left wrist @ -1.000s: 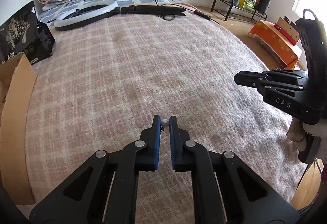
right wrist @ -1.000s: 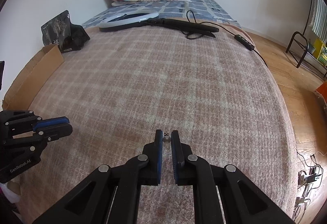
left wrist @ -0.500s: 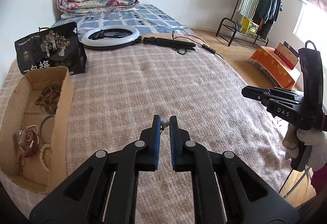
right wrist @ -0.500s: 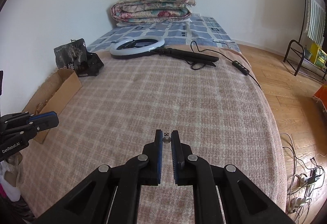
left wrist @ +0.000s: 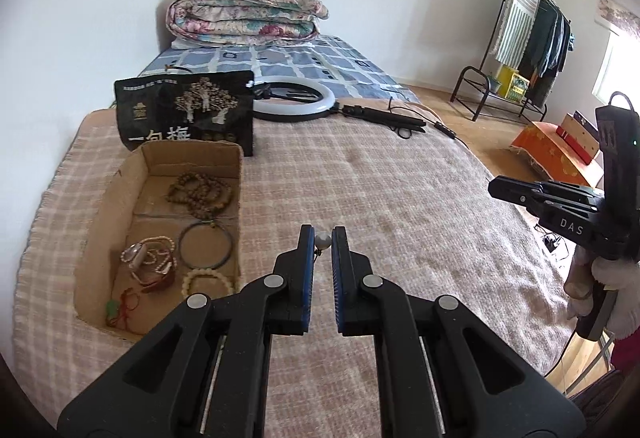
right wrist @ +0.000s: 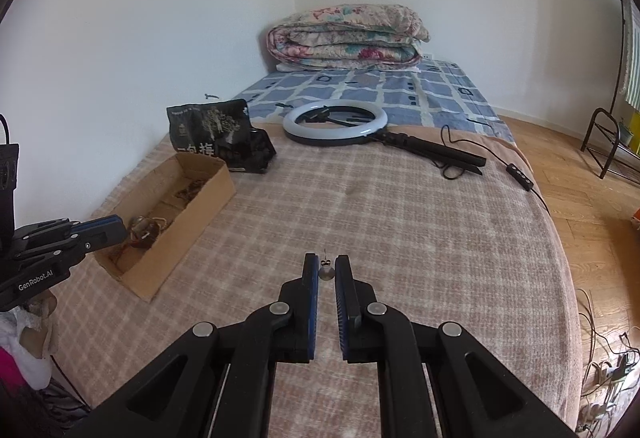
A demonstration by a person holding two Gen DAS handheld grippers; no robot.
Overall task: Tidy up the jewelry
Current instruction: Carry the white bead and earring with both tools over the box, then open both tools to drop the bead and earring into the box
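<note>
My left gripper [left wrist: 322, 240] is shut on a small white pearl earring [left wrist: 322, 240], held above the pink plaid blanket just right of the cardboard box [left wrist: 120, 198]. The box holds a brown bead bracelet [left wrist: 200, 194], a dark bangle [left wrist: 205, 244], a white bead bracelet [left wrist: 208, 284] and other pieces. My right gripper [right wrist: 327, 271] is shut on a second pearl earring [right wrist: 326, 272], above the blanket, right of the box [right wrist: 192, 210]. The left gripper also shows in the right wrist view [right wrist: 100, 234], and the right gripper shows in the left wrist view [left wrist: 520, 192].
A black printed bag [left wrist: 184, 114] stands behind the box. A ring light [left wrist: 294, 102] with its black stand and cable lies further back. A folded quilt [left wrist: 244, 14] sits at the bed's head. A clothes rack [left wrist: 528, 38] stands by the floor at right.
Both grippers have risen and pulled back from the blanket, each keeping its earring. The box and its jewelry have come into full view at left.
</note>
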